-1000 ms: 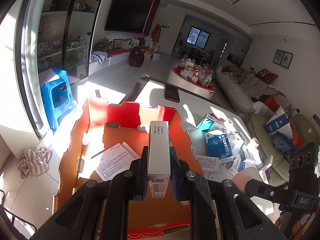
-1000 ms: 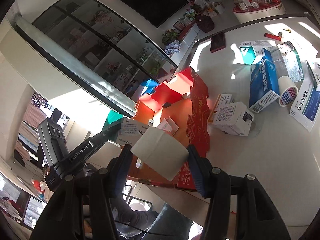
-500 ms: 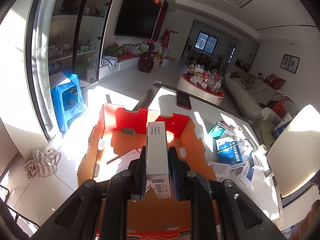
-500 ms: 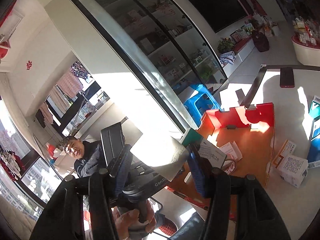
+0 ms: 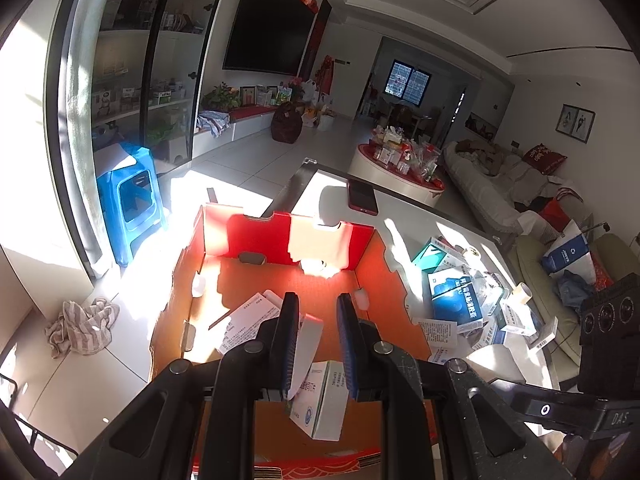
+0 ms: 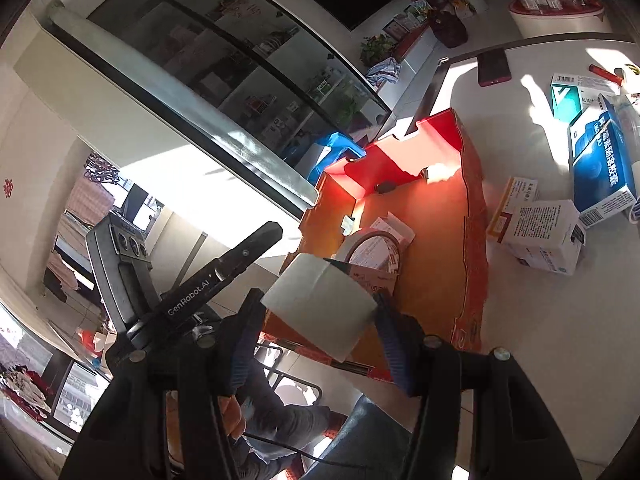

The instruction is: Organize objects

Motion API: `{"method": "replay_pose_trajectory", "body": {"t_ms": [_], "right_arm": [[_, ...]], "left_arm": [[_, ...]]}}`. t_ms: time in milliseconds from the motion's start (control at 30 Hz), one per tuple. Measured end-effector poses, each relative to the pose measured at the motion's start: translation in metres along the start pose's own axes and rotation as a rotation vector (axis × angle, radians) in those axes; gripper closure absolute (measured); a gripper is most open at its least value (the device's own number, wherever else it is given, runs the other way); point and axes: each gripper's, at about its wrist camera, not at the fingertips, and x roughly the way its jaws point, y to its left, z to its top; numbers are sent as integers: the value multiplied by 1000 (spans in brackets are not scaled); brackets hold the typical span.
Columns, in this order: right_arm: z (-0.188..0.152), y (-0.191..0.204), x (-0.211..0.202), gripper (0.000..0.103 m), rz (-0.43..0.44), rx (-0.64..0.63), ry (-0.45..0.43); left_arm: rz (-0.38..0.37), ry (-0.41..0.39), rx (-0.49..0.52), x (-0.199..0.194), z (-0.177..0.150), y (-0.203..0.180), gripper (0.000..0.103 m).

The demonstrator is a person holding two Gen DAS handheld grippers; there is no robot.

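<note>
The right gripper [image 6: 318, 298] has its jaws clamped on a white tape roll [image 6: 316, 308], which hangs over the near edge of the orange cardboard tray [image 6: 474, 200]. The left gripper [image 5: 318, 308] has its jaws almost together above a small box [image 5: 320, 404] in the tray (whether they pinch it, I cannot tell). I would carry the roll further in, lower it to the bare floor beside the other roll [image 6: 352, 242], away from the left gripper, and only then release.
</note>
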Motion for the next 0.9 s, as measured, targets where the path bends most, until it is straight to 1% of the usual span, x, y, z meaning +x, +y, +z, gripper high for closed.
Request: {"method": "replay_pose_trajectory", "body": {"t_ms": [133,167,200,233,267,300,333,367,433,467,500,567,667,700,733,800,833,900], "right_arm": [[2,-5,8,48,7,26,10],[4,-4,13,48,11,23,23],[6,-4,20,47,13,21,45],[9,-4,27,44,6,22,66],[11,-5,35,39,-4,26,89],[13,-6,40,27,-19,35,99],[14,-7,40,18,-27,45,97],[15,-9,36,17,-25,54,77],[17,-16,18,17,-19,65,2],[18,-22,5,16,-40,70,-40],[18,-31,-8,14,-77,76,-80],[16,-57,-33,10,-185,117,-136],[5,-108,-57,8,-319,255,-127],[2,-121,-61,8,-351,290,-115],[0,-129,-63,8,-361,310,-102],[0,-139,-64,8,-321,337,-98],[3,-141,-64,8,-287,355,-102],[14,-143,-62,8,-191,385,-128]], "left_arm": [[6,14,28,1,4,-1,83],[9,24,32,4,3,-2,74],[9,29,26,6,2,-2,43],[7,32,12,8,0,0,21],[1,36,-5,9,-1,2,1],[-12,36,-23,8,-2,4,0],[-26,42,-38,9,-2,6,0],[-45,45,-46,8,-2,6,0],[-87,40,-40,7,-2,5,0],[-115,40,-30,7,-1,2,0],[-139,46,-19,8,-1,-3,0],[-173,75,16,14,-1,-18,0],[-197,141,72,30,-5,-52,0],[-206,166,75,37,-7,-61,0],[-219,186,69,44,-8,-68,0],[-243,219,32,55,-10,-74,0],[-246,236,10,59,-10,-74,0],[-231,258,-22,63,-13,-69,0]]}}
